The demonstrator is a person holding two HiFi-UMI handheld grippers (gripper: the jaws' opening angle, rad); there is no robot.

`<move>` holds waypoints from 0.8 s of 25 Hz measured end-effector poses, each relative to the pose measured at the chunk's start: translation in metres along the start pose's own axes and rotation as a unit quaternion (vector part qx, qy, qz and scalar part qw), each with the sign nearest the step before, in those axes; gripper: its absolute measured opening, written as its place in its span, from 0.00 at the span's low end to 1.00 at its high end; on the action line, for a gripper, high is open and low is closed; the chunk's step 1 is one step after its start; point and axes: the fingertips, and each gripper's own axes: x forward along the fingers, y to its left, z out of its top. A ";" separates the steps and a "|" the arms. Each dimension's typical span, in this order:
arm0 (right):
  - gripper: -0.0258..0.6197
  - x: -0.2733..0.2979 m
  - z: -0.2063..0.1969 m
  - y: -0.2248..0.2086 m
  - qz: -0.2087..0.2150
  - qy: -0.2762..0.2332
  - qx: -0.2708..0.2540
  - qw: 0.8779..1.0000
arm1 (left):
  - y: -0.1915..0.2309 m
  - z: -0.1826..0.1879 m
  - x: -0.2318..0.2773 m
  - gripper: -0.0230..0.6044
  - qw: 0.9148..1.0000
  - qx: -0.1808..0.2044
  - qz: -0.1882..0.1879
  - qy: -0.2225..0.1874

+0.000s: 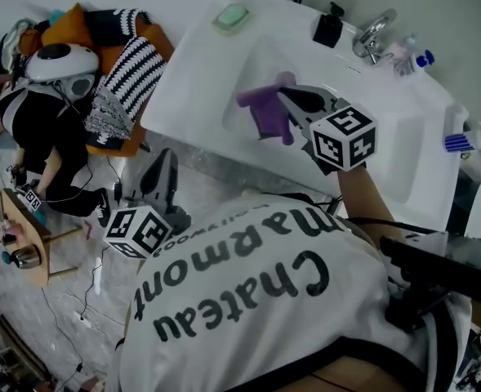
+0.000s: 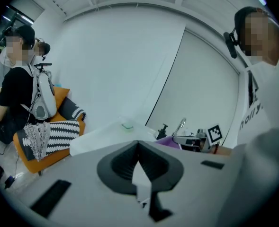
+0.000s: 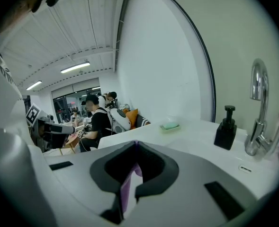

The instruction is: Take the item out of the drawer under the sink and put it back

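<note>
Slip risk: purple item point(image 1: 266, 118), edge-pinched in the clenched right gripper point(image 1: 283, 96), could drop into the sink point(image 1: 189, 82); left gripper point(image 1: 165, 163) closed, empty.

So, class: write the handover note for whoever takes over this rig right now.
Right tongs: shut on the purple item, held above the sink basin.
Left tongs: shut, empty, low in front of the sink.
Done: the item appears to be out of the drawer.
Left: put it back in the drawer under the sink; the drawer is not in view.
</note>
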 end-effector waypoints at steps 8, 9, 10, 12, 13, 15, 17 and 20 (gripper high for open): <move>0.08 0.022 -0.037 -0.028 -0.014 0.046 0.024 0.999 | 0.003 0.010 0.016 0.05 1.000 0.007 0.002 0.009; 0.08 0.027 -0.044 -0.035 -0.014 0.053 0.029 0.998 | 0.005 0.009 0.022 0.05 1.000 0.004 0.004 0.013; 0.08 0.031 -0.050 -0.040 -0.014 0.059 0.034 0.998 | 0.007 0.008 0.027 0.05 1.000 0.002 0.005 0.017; 0.08 0.038 -0.057 -0.045 -0.012 0.067 0.043 0.997 | 0.011 0.006 0.034 0.05 1.000 -0.001 0.007 0.024; 0.08 0.041 -0.060 -0.045 -0.011 0.070 0.046 0.996 | 0.012 0.005 0.036 0.05 1.000 -0.003 0.008 0.027; 0.08 0.045 -0.066 -0.044 -0.007 0.079 0.051 0.996 | 0.015 0.004 0.038 0.05 0.999 -0.004 0.010 0.032; 0.08 0.048 -0.074 -0.043 -0.004 0.089 0.055 0.994 | 0.017 0.003 0.039 0.05 0.999 -0.005 0.012 0.036; 0.08 0.051 -0.085 -0.046 -0.005 0.101 0.067 0.993 | 0.020 0.003 0.042 0.05 0.999 -0.006 0.013 0.041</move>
